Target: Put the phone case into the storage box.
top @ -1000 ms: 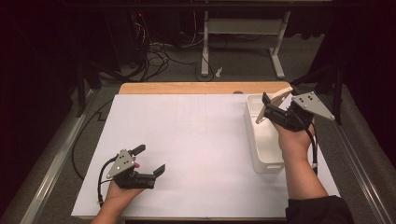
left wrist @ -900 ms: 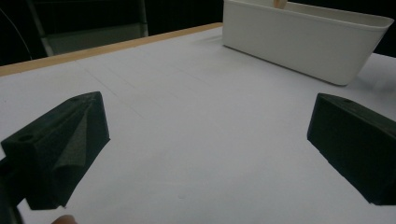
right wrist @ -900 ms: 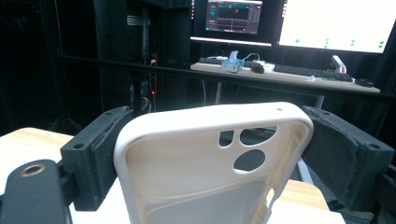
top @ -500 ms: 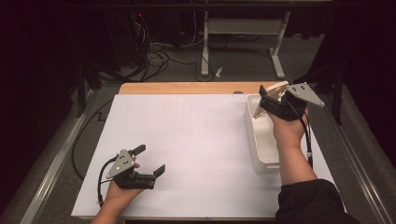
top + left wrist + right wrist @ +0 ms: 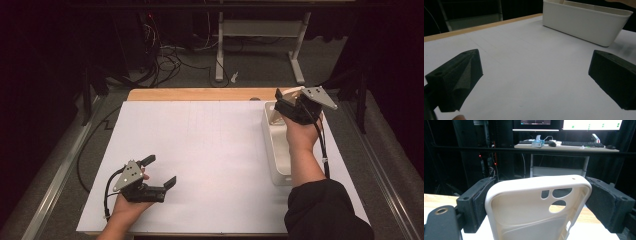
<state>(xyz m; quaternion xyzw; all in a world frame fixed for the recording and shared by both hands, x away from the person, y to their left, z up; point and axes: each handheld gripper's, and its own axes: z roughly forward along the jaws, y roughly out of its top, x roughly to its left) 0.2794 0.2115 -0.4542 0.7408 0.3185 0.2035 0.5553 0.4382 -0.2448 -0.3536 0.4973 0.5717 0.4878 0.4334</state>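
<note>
My right gripper (image 5: pixel 286 102) is raised over the far end of a white rectangular bin (image 5: pixel 278 150) at the table's right side. It is shut on a cream phone case (image 5: pixel 536 207), whose camera cut-outs face the right gripper view; both black pads (image 5: pixel 477 200) press the case's edges. The same case (image 5: pixel 292 93) pokes out beside the grey plate in the high view. My left gripper (image 5: pixel 162 172) rests low near the table's front left, jaws wide apart and nothing between them. The bin (image 5: pixel 584 20) stands far right in the left gripper view.
A white sheet (image 5: pixel 200 150) covers the table, with a wooden strip (image 5: pixel 195 94) along its far edge. Beyond the table stand a metal desk frame (image 5: pixel 260 45) and loose cables on the floor. A desk with monitors and a keyboard (image 5: pixel 564 143) lies farther back.
My right gripper has lifted the phone case and carried it toward the bin's far end. The left gripper has stayed still.
</note>
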